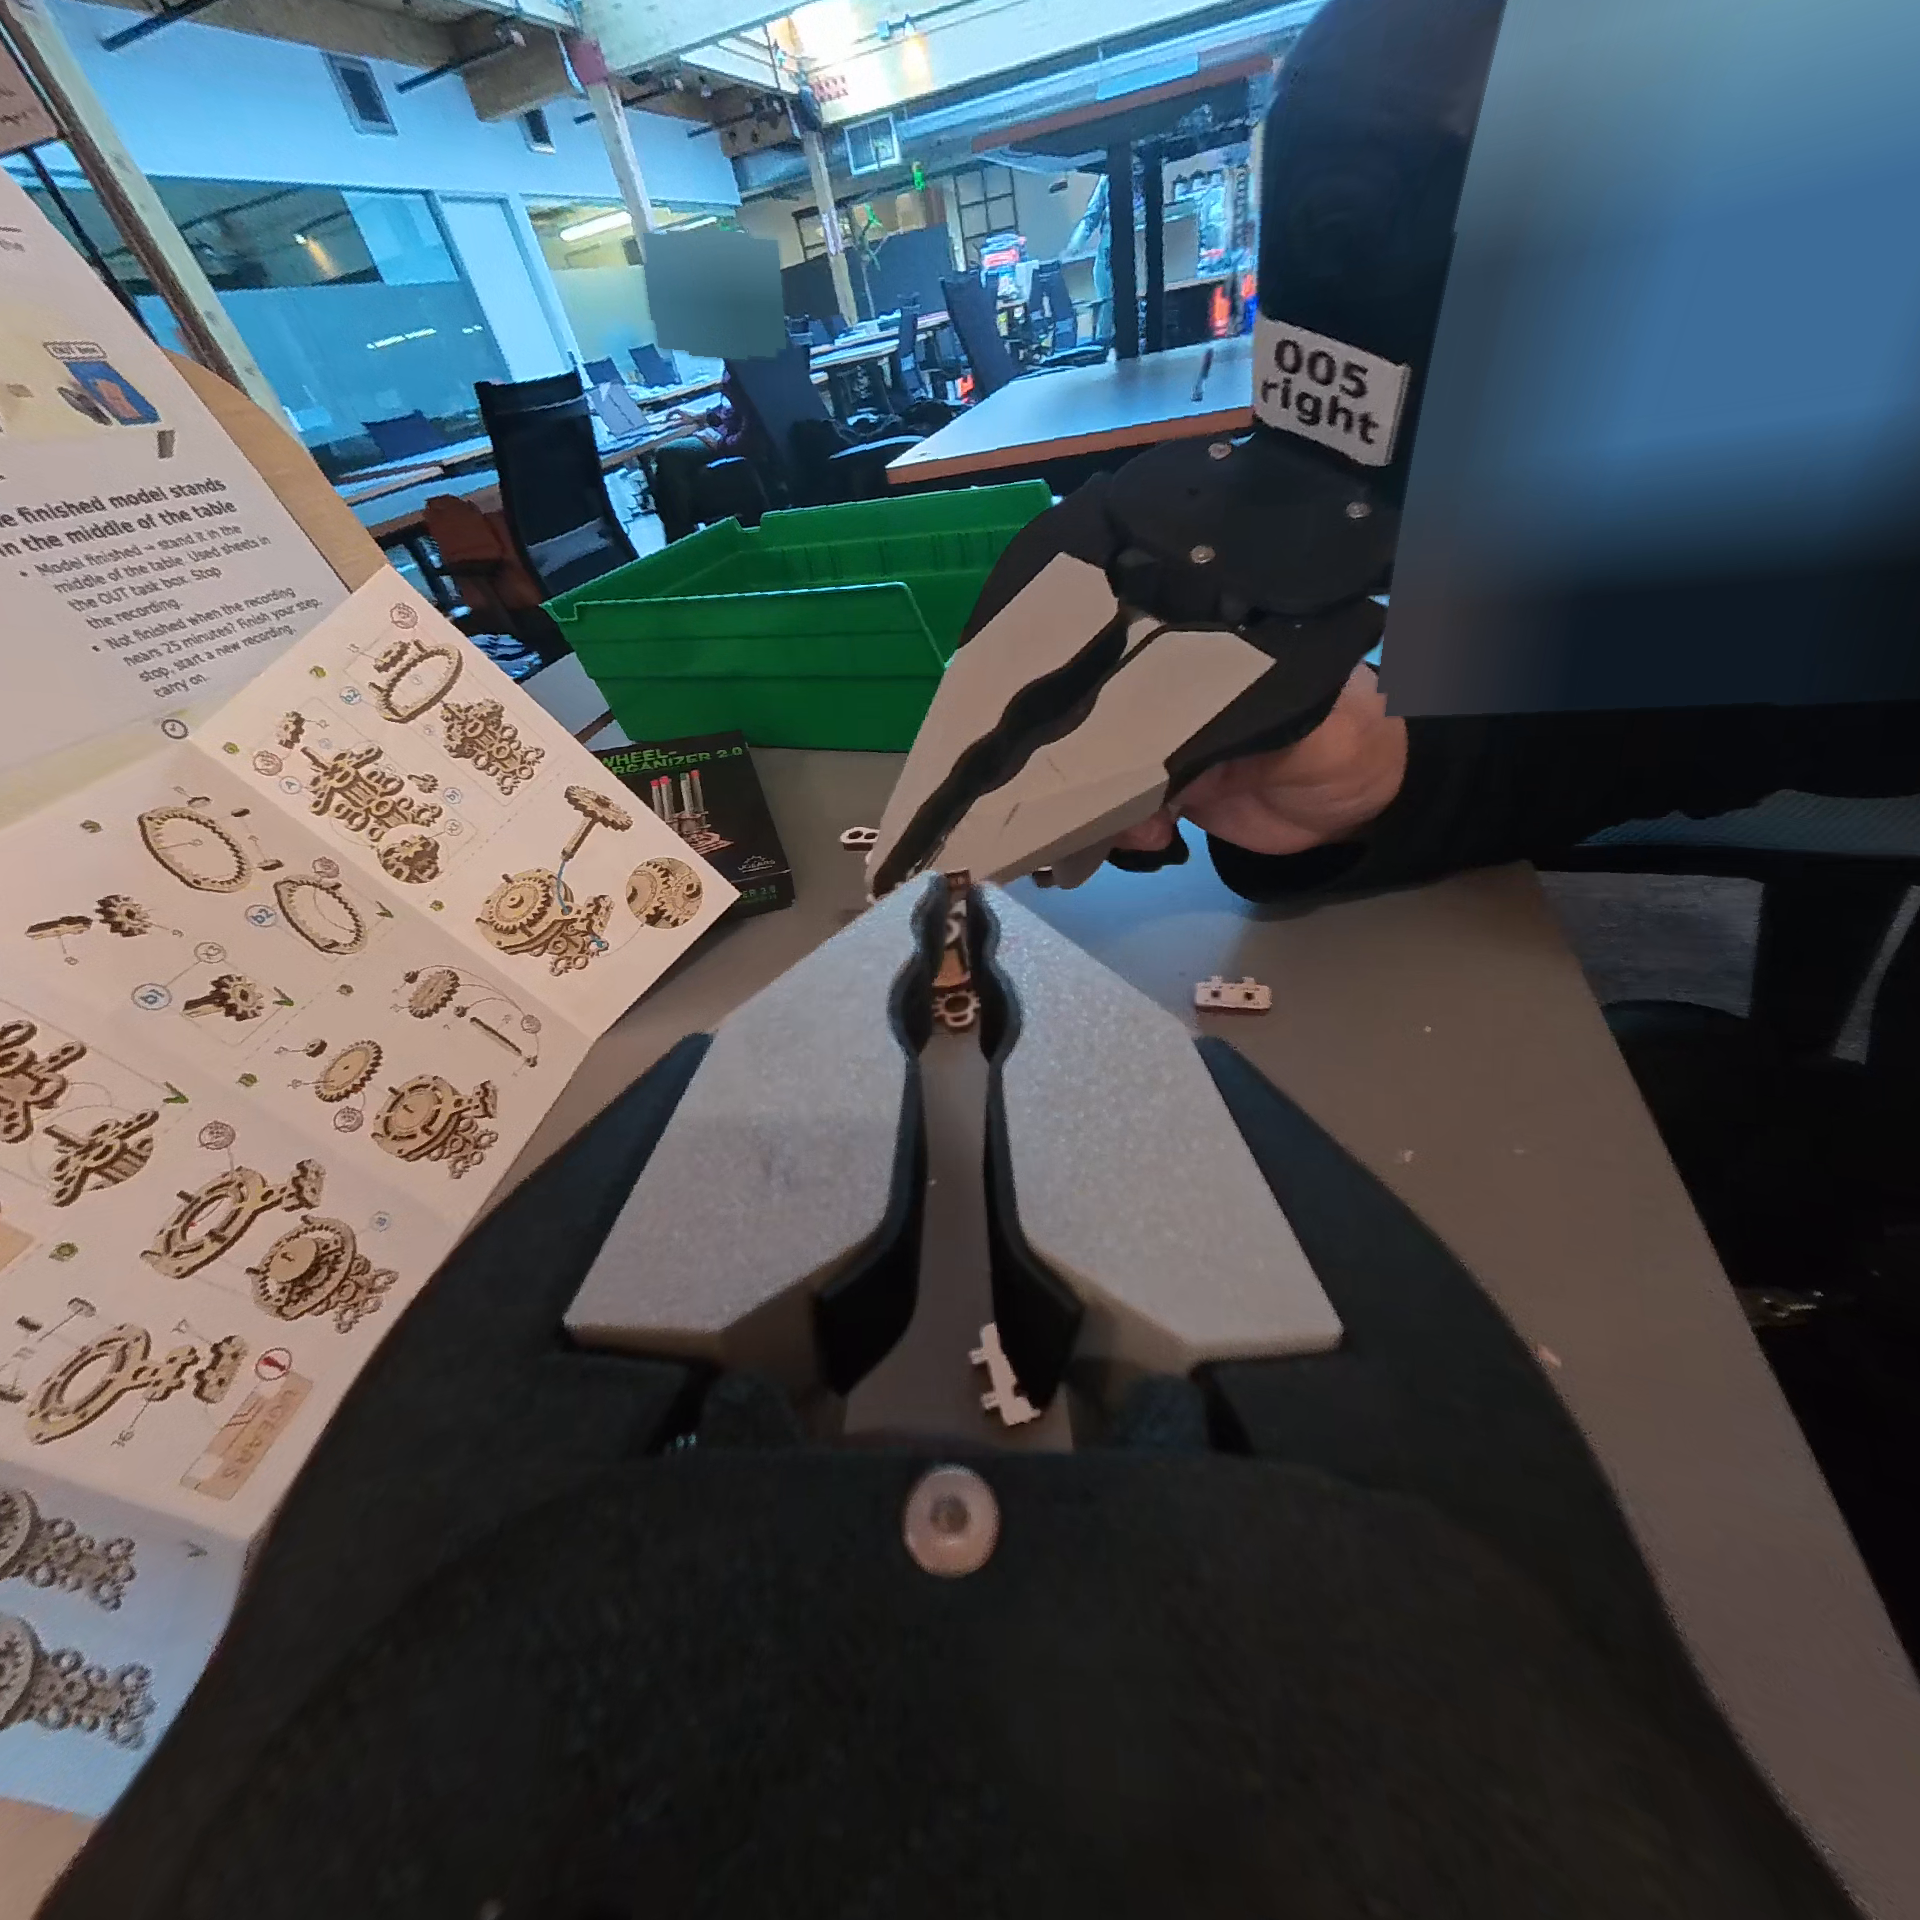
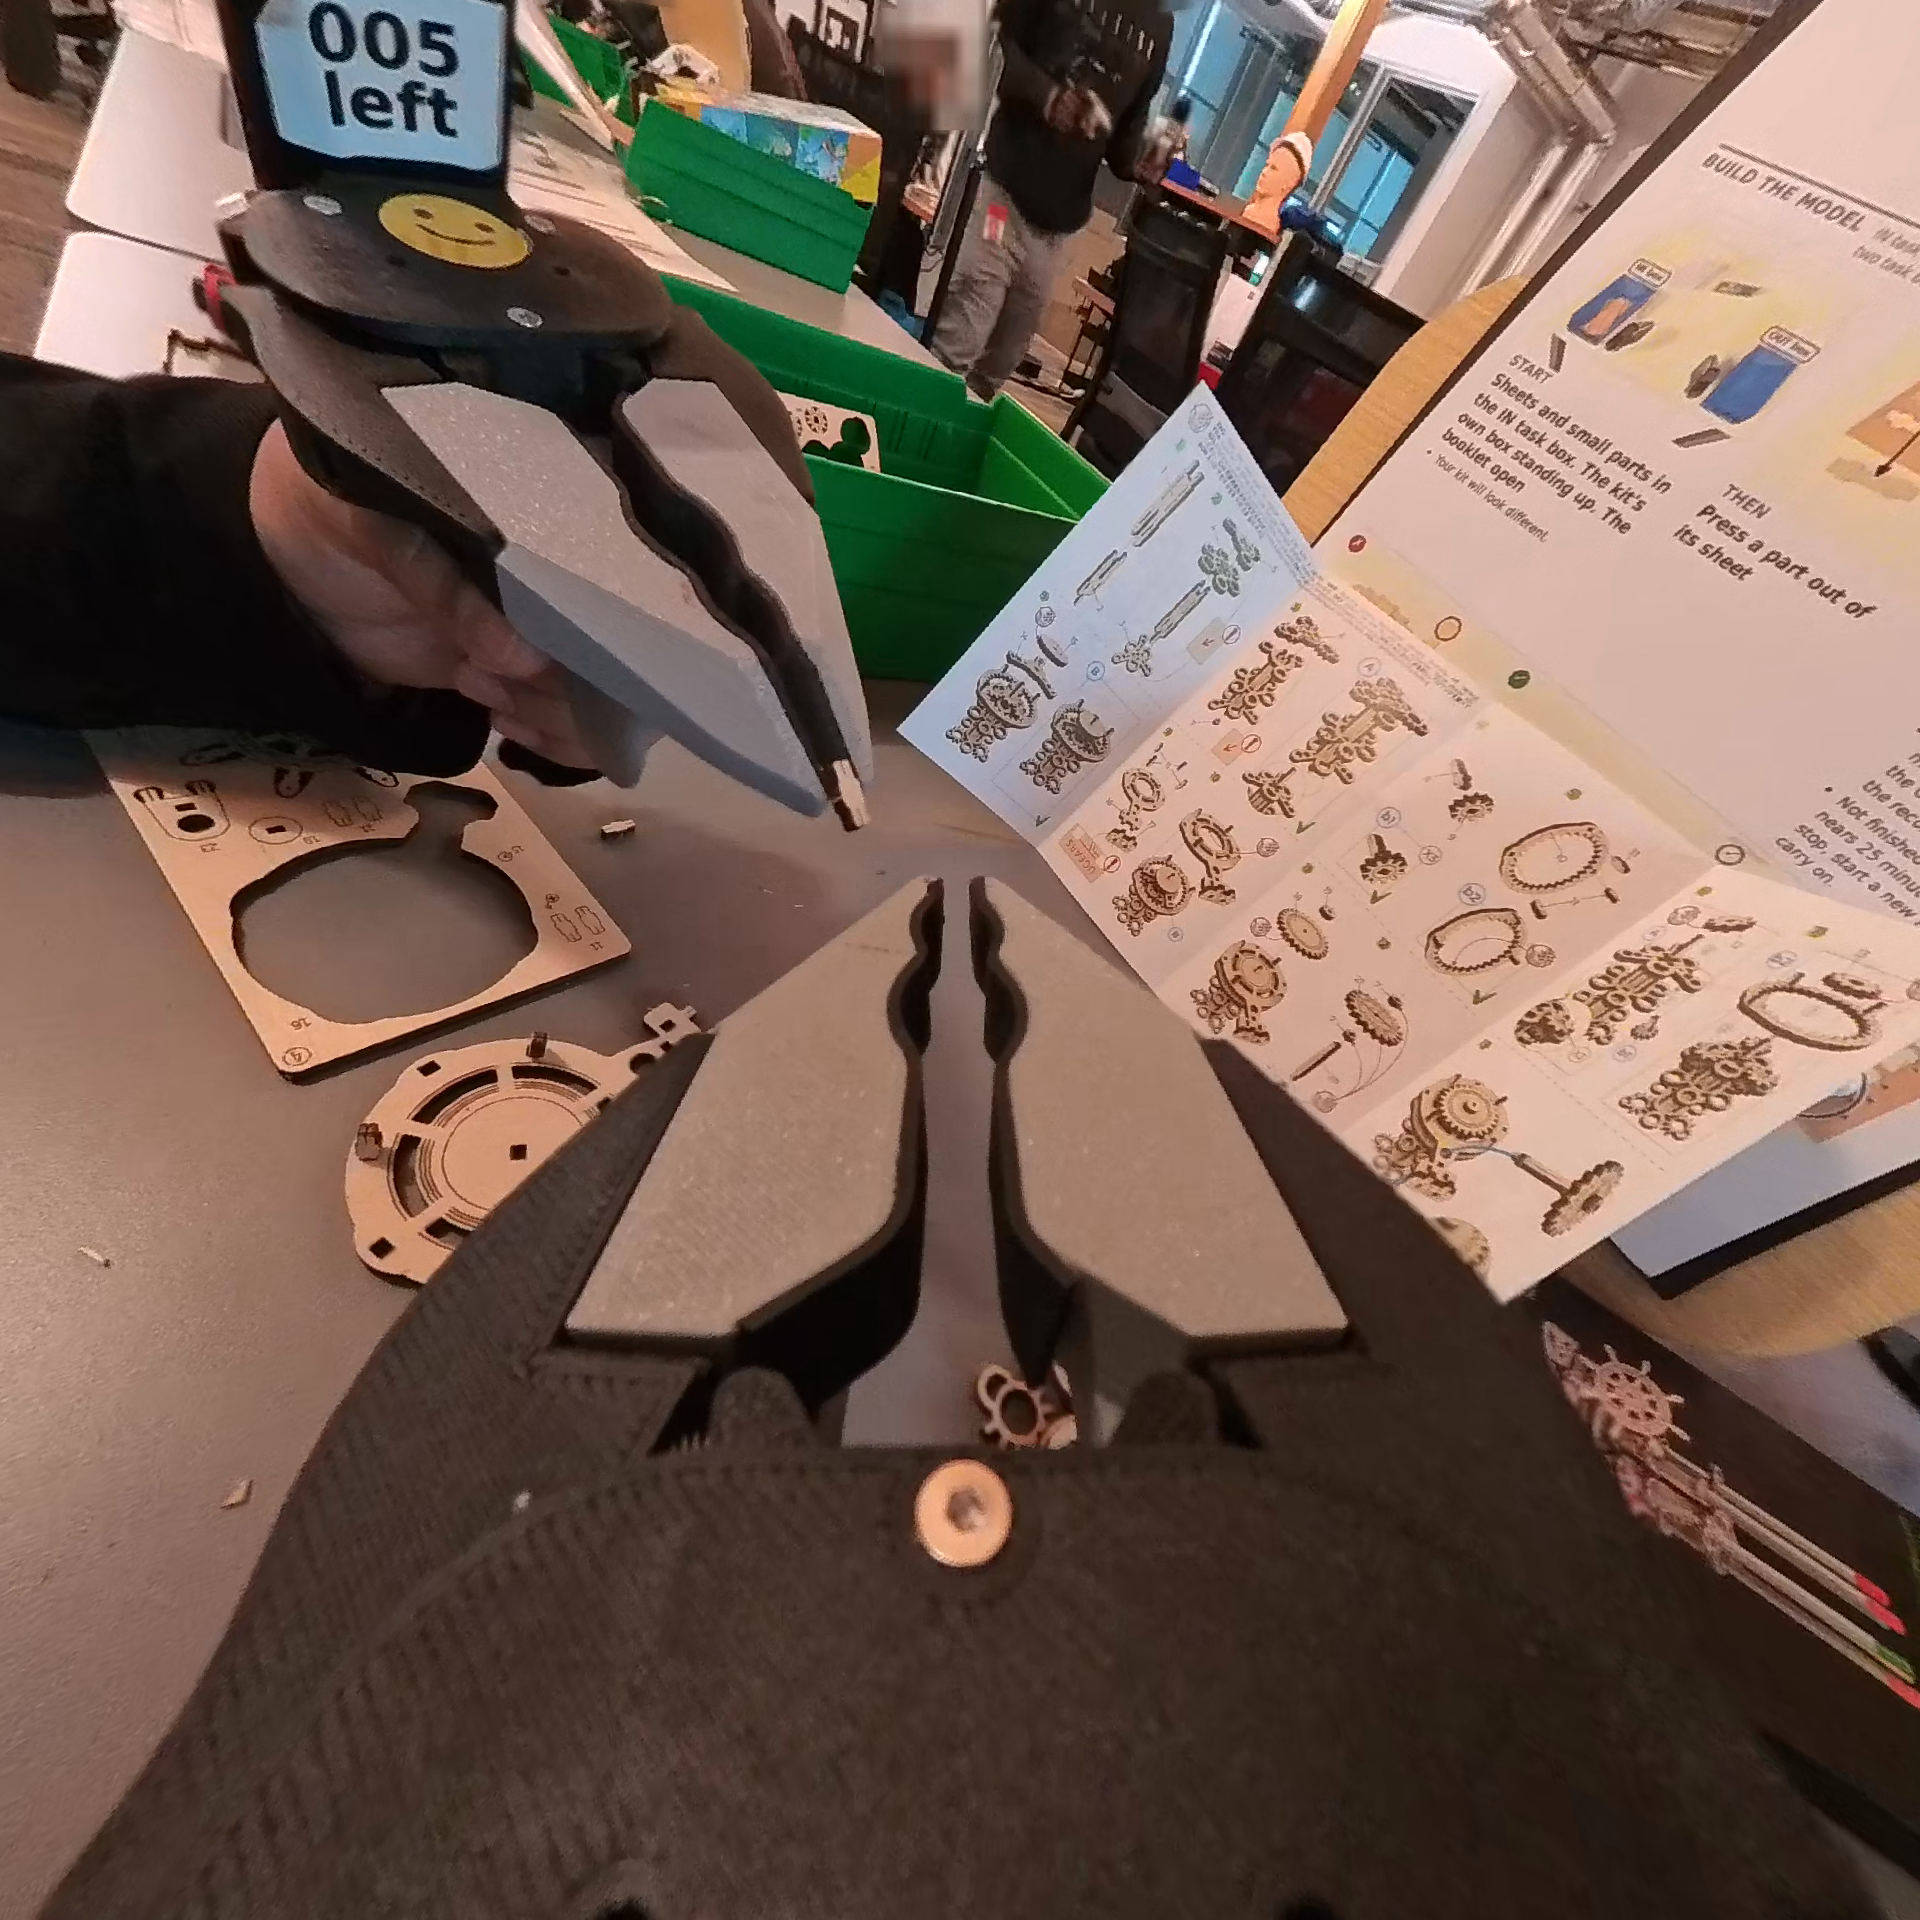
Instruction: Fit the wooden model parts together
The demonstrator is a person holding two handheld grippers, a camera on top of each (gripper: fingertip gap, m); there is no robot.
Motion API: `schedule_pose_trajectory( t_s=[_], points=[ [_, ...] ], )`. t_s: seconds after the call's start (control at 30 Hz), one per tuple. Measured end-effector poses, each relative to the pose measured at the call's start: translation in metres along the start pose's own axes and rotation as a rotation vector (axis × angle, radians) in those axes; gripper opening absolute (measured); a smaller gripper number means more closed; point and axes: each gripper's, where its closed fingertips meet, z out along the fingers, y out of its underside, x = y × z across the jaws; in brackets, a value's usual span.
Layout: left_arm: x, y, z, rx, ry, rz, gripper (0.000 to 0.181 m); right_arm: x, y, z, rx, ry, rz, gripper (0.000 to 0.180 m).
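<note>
My left gripper (image 1: 951, 914) is shut on a small flat wooden part (image 1: 953, 951) that stands on edge between the fingertips. The same part (image 2: 849, 802) pokes out of the left gripper (image 2: 842, 790) in the right wrist view. My right gripper (image 2: 956, 912) is closed to a thin slit with nothing between its tips, just below and right of that part. In the left wrist view the right gripper (image 1: 914, 868) points down at the held part's top. A round wooden disc assembly (image 2: 468, 1143) lies on the grey table (image 2: 156, 1195).
A punched-out wooden sheet (image 2: 364, 914) lies at the left. Loose small parts (image 1: 1231, 995) (image 2: 1023, 1408) lie on the table. The open instruction booklet (image 2: 1351, 883) leans on a board. Green bins (image 1: 769, 634) stand behind, with the black kit box (image 1: 717, 821) beside them.
</note>
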Motion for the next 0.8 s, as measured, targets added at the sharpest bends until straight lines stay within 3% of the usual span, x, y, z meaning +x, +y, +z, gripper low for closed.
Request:
schedule_pose_trajectory(
  t_s=[0.37,0.8],
  points=[
    [0.003,0.016,0.009,-0.093,-0.106,0.331,0.0,0.002,0.0,-0.002,0.012,-0.035,0.074,0.002],
    [0.001,0.029,0.012,-0.173,-0.142,0.464,0.0,-0.008,0.0,-0.003,0.008,-0.136,0.071,0.004]
  ],
)
